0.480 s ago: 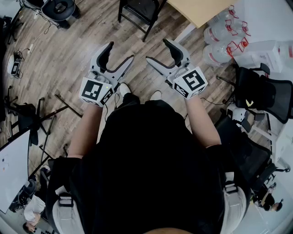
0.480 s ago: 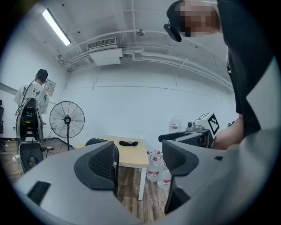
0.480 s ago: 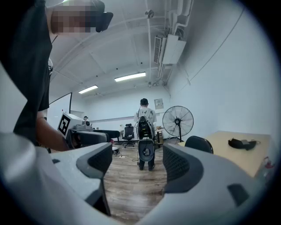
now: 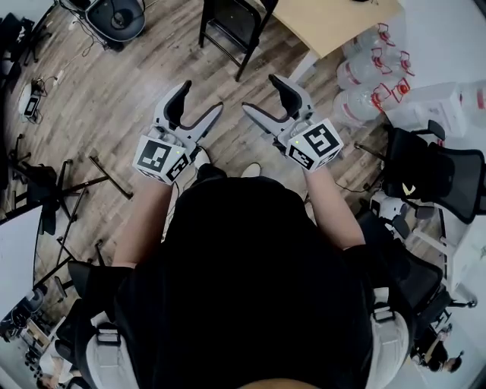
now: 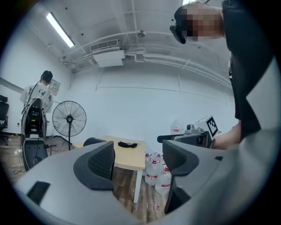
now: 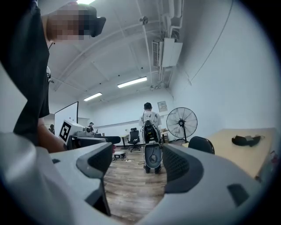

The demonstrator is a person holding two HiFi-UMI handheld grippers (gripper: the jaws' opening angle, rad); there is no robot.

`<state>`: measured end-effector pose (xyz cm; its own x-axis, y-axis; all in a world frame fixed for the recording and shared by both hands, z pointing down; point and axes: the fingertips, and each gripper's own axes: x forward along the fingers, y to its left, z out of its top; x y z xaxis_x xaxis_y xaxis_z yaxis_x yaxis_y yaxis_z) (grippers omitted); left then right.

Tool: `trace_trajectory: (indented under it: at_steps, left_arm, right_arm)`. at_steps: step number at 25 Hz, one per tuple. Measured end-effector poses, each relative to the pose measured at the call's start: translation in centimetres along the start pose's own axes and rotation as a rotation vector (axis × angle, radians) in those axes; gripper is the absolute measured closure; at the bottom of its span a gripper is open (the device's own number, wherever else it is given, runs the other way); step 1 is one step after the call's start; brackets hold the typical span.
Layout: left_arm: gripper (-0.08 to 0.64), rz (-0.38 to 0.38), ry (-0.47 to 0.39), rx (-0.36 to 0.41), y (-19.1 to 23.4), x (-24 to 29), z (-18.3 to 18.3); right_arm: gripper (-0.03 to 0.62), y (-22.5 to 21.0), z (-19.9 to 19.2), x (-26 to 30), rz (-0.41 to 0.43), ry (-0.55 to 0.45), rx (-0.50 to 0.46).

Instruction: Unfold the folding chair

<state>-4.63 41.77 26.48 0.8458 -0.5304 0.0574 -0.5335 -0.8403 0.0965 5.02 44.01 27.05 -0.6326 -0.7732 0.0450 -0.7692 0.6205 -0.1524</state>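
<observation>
Brown wood-plank floor [image 4: 114, 99] spreads across the room, and at the far edge the pale rectangular wooden table [image 4: 334, 19] has the black metal-framed folding chair [image 4: 231, 26] standing just beside its corner, well ahead of both tools and untouched. Clear plastic water bottles with red handles [image 4: 364, 68] cluster on the table's other side. Closer in, the white-and-grey left gripper [image 4: 199, 99] and its twin, the right gripper [image 4: 262, 95], are held out level side by side, both released, jaws spread wide with nothing between the black ribbed pads [image 5: 99, 160].
</observation>
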Motion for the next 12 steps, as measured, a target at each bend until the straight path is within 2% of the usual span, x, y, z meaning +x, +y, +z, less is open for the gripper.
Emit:
trace_trajectory:
  at_steps: [12]
  left_arm:
    - [0.233, 0.022, -0.003, -0.012, -4.2, 1.8, -0.1]
  right_arm:
    - [0.244, -1.1, 0.2, -4.1, 0.029, -0.013, 0.0]
